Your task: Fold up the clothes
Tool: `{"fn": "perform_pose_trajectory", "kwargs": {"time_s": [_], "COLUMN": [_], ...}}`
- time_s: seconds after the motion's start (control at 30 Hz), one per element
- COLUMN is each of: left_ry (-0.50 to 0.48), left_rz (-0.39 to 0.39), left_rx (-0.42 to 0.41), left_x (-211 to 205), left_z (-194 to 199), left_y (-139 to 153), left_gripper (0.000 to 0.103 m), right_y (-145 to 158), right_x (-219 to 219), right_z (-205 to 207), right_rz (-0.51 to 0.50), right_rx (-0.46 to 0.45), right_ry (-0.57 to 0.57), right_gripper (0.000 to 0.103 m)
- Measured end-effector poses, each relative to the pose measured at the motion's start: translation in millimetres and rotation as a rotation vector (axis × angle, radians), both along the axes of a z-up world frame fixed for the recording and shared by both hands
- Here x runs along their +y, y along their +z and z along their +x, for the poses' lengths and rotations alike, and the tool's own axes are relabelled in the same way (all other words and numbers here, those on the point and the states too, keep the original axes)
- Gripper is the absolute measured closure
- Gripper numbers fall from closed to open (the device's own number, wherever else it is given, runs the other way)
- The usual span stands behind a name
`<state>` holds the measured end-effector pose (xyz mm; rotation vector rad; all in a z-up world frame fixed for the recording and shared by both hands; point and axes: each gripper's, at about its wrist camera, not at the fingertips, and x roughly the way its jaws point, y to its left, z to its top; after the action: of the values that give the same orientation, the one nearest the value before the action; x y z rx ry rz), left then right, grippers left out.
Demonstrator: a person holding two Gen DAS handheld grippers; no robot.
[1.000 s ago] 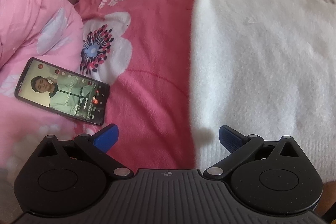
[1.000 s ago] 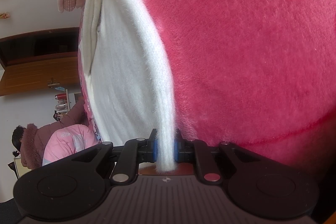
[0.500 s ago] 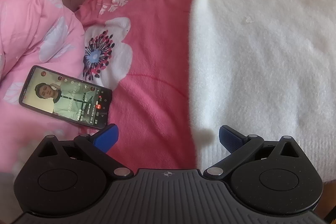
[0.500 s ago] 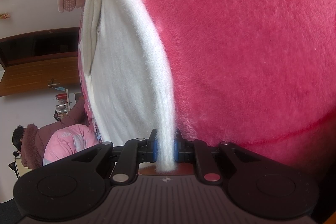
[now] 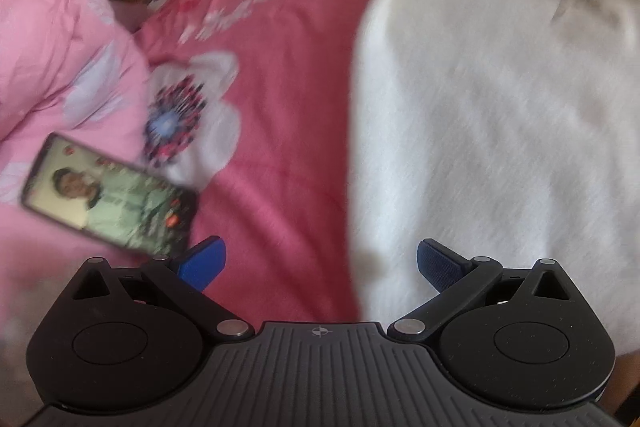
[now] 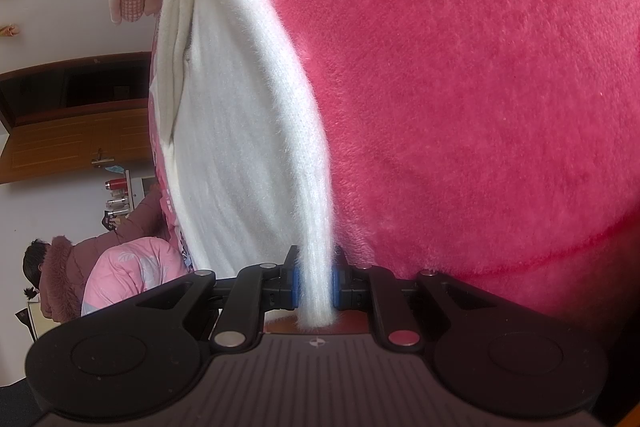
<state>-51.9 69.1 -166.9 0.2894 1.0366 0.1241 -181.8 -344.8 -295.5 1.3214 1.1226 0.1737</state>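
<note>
My right claw (image 6: 314, 287) is clenched on a bunched edge of the fluffy white knitted garment (image 6: 236, 131); I can see its blue pads (image 6: 295, 287) pressing the fabric from both sides, with a short tuft of it poking out behind them. From that pinch the garment runs away from me in a raised fold and then spreads flat over the bed's plush pink blanket with white flowers (image 6: 460, 87).

My left claw (image 5: 320, 263) is released, its two blue fingers (image 5: 202, 261) spread wide with nothing between them. It hangs over the line where the white garment's (image 5: 492, 131) left edge meets the pink blanket (image 5: 288, 99): the right finger is above the white knit, the left one above the blanket. This view is blurred, so I cannot tell whether either finger touches the cloth.

The garment lies spread across the right part of the bed in the left view, with a folded band of the same white fabric along its far side. To its left, well apart from it, a black smartphone with a lit screen (image 5: 110, 193) rests on the blanket beside a rumpled pale pink quilt (image 5: 60, 59) at the bed's left edge. In the right view, a person in a dark pink fur-trimmed coat (image 6: 64, 267) is off to the far left, below a brown wooden door (image 6: 76, 139).
</note>
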Motion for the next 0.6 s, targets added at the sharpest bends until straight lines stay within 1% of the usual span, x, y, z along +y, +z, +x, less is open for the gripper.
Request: {"fn": "perform_pose_trajectory", "kwargs": {"time_s": [0.1, 0.17, 0.23, 0.3, 0.37, 0.4, 0.43, 0.47, 0.5, 0.53, 0.6], "left_ry": [0.001, 0.020, 0.024, 0.021, 0.031, 0.039, 0.049, 0.059, 0.063, 0.062, 0.056], "left_rz": [-0.159, -0.249, -0.318, -0.365, -0.391, -0.401, -0.400, -0.399, -0.399, -0.414, -0.441], "left_rx": [-0.074, -0.114, -0.134, -0.126, -0.107, -0.092, -0.071, -0.051, -0.031, -0.024, -0.018], "left_x": [19.5, 31.2, 40.6, 45.2, 49.2, 50.9, 51.2, 51.4, 50.5, 51.1, 51.8], "left_z": [1.8, 4.5, 9.1, 16.1, 22.0, 24.8, 27.5, 30.1, 32.5, 32.4, 32.2], "left_y": [8.7, 12.2, 14.5, 13.5, 10.1, 7.9, 5.6, 3.2, 1.0, -0.2, -1.7], "left_gripper": [0.000, 0.000, 0.001, 0.003, 0.009, 0.013, 0.023, 0.029, 0.038, 0.041, 0.042], "right_y": [-0.1, 0.1, 0.5, 0.9, 1.5, 1.6, 1.7, 1.8, 2.0, 2.1, 2.9], "right_x": [-0.5, -0.5, -0.1, 0.3, 0.6, 0.6, 0.6, 0.5, 0.5, 0.5, 0.9], "right_z": [0.0, -0.1, -0.2, -0.1, 0.2, 0.4, 0.3, 0.2, 0.2, 0.1, 0.0], "right_rz": [-0.001, -0.001, -0.001, -0.001, -0.001, -0.001, -0.001, -0.001, -0.002, -0.003, -0.004], "right_rx": [0.000, 0.001, 0.001, 0.001, 0.002, 0.003, 0.003, 0.003, 0.003, 0.003, 0.004], "right_ry": [0.001, 0.000, 0.000, -0.001, -0.001, -0.001, -0.001, -0.001, -0.001, -0.001, -0.001], "right_gripper": [0.089, 0.089, 0.089, 0.089, 0.089, 0.089, 0.089, 0.089, 0.089, 0.089, 0.089]}}
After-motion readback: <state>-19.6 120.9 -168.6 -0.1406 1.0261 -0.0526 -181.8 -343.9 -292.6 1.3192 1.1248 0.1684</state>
